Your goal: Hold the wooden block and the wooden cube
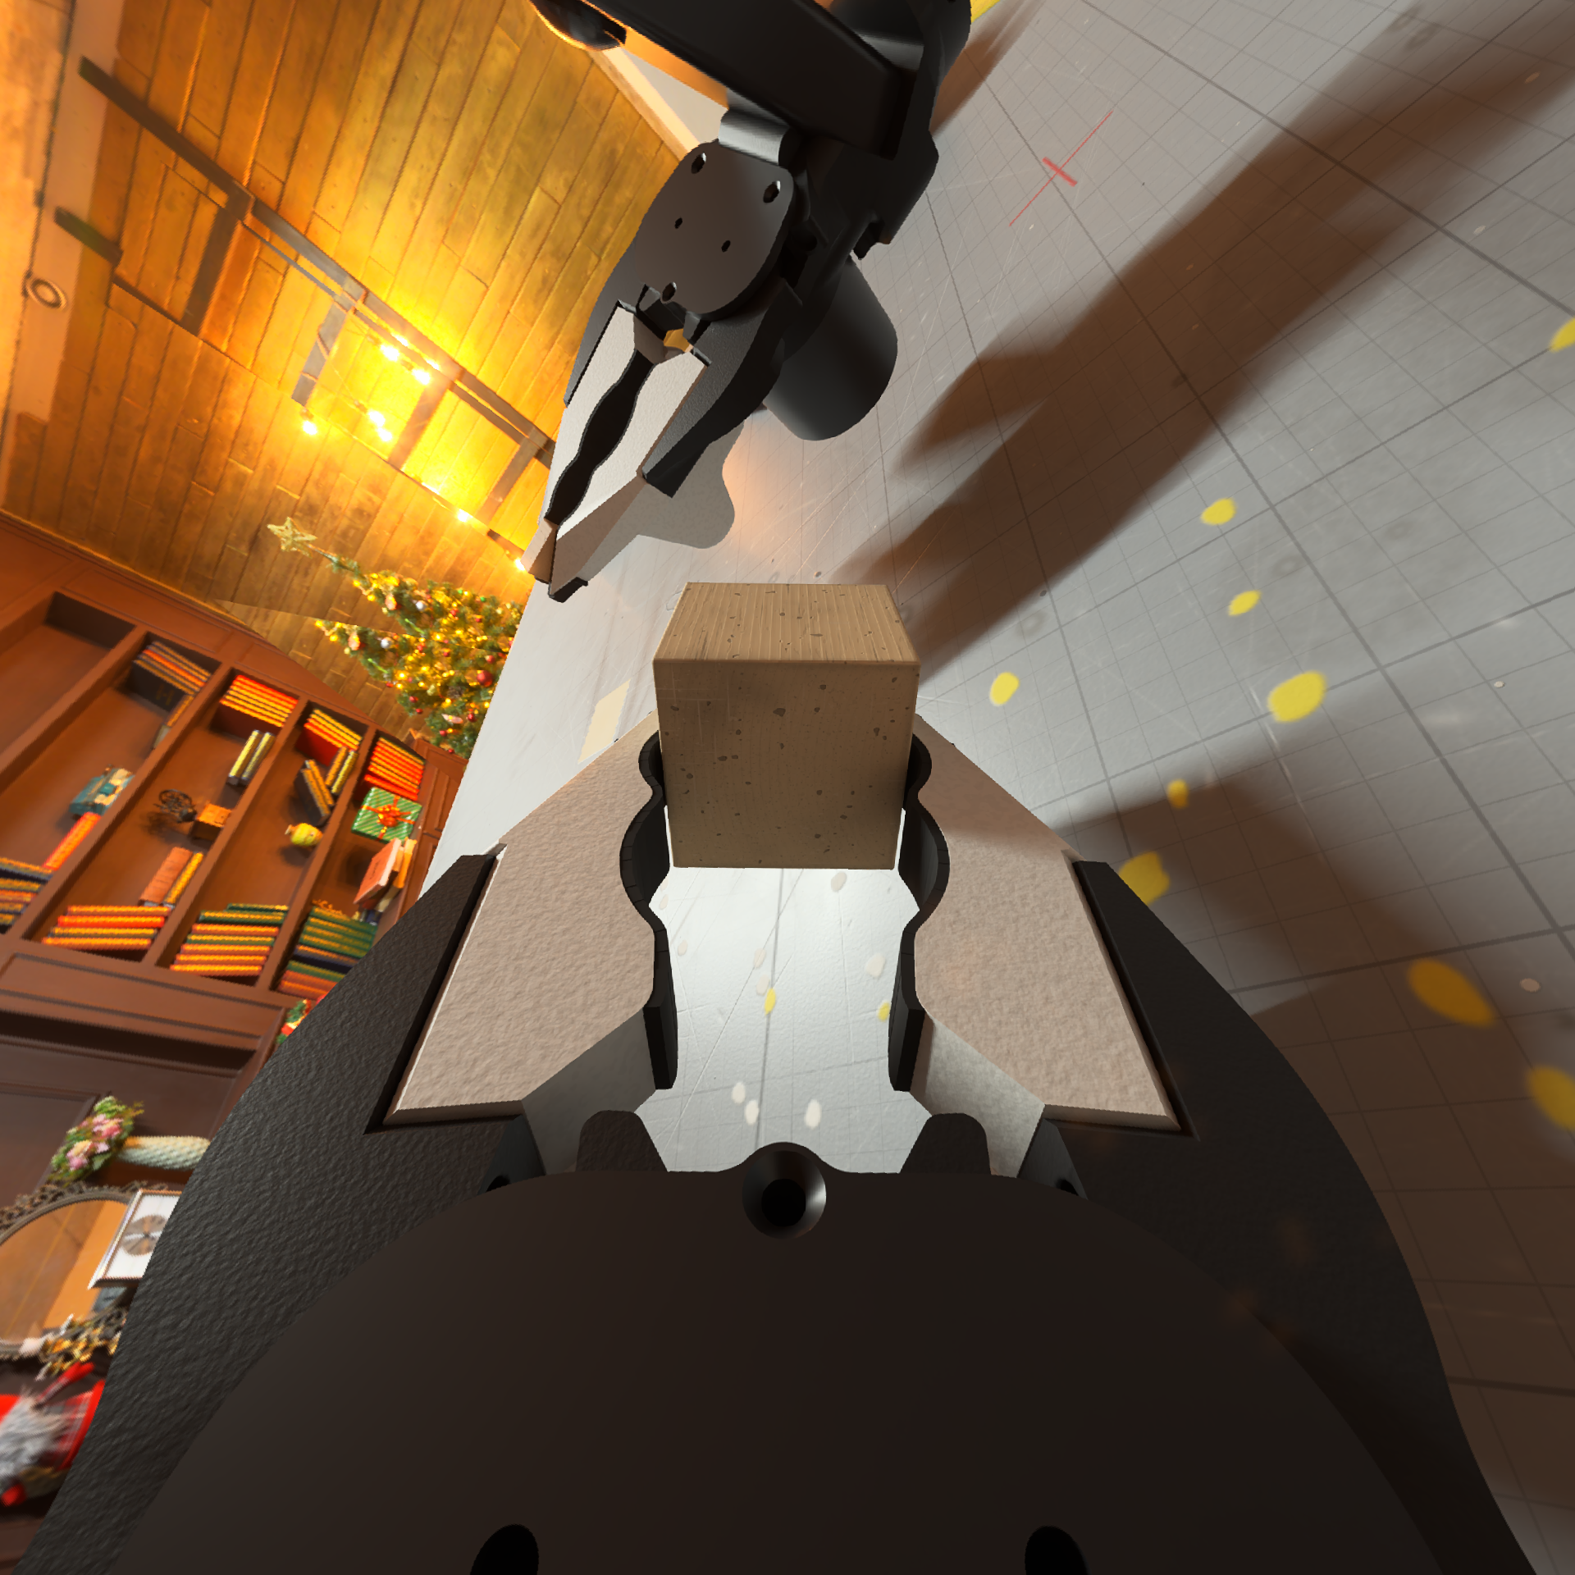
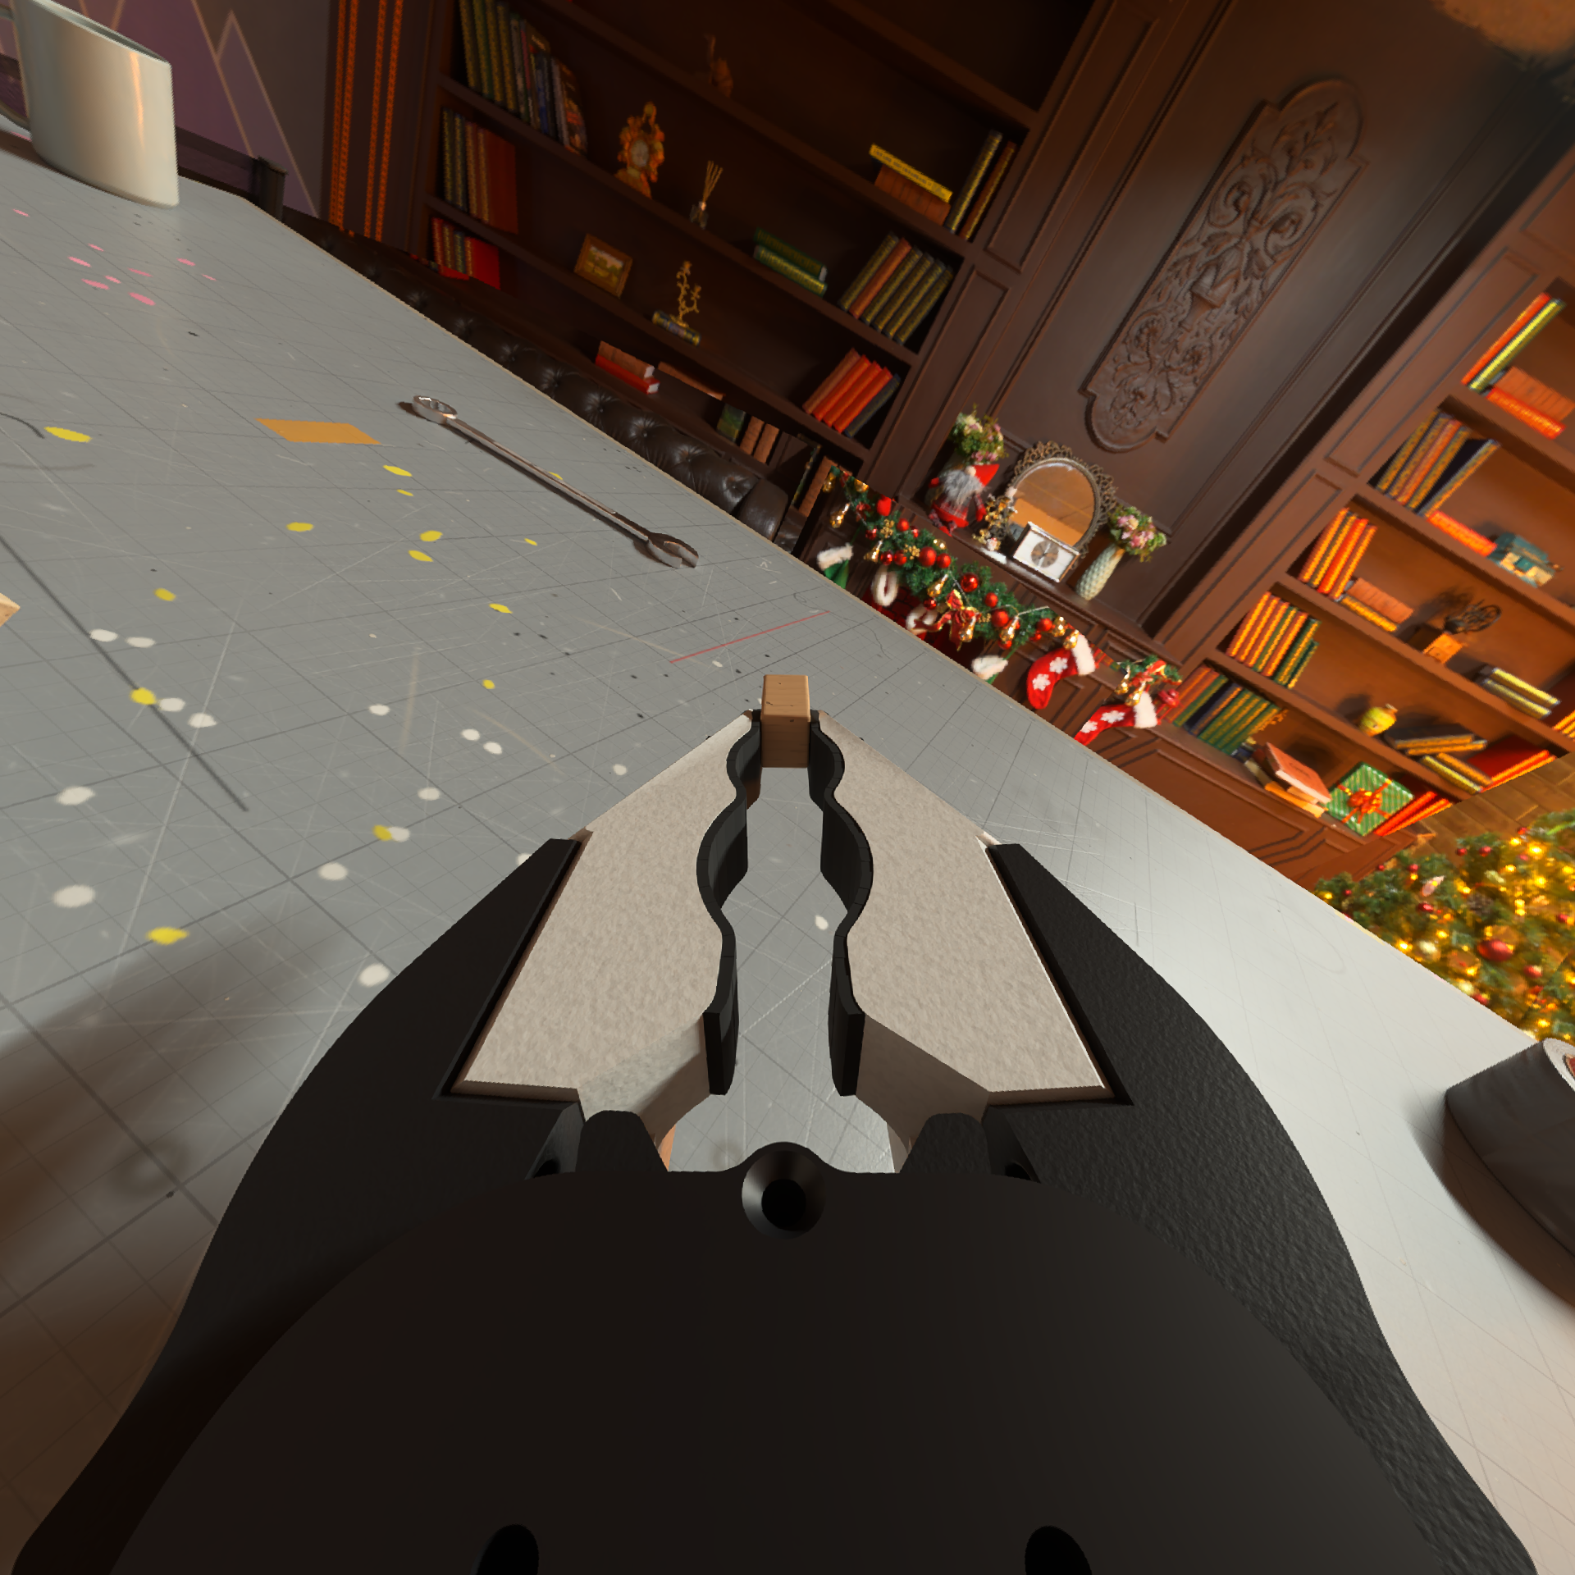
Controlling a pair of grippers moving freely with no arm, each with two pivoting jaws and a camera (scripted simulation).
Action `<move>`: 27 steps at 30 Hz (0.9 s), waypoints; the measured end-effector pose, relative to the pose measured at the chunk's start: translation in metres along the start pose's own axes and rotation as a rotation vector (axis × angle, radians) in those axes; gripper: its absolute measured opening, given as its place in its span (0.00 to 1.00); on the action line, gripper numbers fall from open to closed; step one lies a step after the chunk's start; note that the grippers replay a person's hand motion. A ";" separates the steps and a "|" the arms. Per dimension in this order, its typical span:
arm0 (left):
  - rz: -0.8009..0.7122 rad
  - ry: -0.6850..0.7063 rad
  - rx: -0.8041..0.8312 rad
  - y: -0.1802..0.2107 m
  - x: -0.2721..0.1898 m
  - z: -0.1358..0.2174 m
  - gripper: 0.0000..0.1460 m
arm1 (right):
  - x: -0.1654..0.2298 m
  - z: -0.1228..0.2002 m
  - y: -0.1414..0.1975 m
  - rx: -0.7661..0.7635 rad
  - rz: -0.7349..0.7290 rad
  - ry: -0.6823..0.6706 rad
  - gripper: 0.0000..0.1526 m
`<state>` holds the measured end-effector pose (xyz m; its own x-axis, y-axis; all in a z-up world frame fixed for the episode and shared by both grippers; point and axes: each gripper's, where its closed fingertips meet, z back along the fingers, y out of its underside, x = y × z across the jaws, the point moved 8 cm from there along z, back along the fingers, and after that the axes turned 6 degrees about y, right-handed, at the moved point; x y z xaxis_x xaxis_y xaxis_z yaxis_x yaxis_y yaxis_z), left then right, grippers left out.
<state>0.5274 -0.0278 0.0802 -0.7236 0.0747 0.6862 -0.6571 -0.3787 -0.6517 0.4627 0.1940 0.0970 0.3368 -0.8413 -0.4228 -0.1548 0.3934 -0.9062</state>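
Observation:
In the left wrist view my left gripper is shut on a large speckled wooden cube. It holds the cube by its two sides, clear of the grey mat. In the right wrist view my right gripper is shut on a small pale wooden block, pinched at the very fingertips above the mat. The right gripper also shows in the left wrist view, just above and left of the cube, with its fingers close together. The small block is hard to make out there.
A long silver wrench lies on the mat ahead of the right gripper, near the table's far edge. A white mug stands at the far left corner. A dark object sits at the right edge. A tan corner shows at the left edge.

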 end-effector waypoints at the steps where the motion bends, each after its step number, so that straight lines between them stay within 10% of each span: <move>1: 0.000 0.001 0.001 0.000 0.000 0.000 0.36 | 0.000 0.000 0.000 0.001 0.001 0.000 0.06; 27: -0.009 0.011 0.013 0.001 -0.002 -0.001 0.36 | 0.001 -0.001 0.000 0.003 0.007 -0.004 0.06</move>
<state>0.5284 -0.0274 0.0781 -0.7201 0.0885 0.6882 -0.6608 -0.3901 -0.6412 0.4625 0.1932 0.0965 0.3397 -0.8371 -0.4287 -0.1541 0.4002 -0.9034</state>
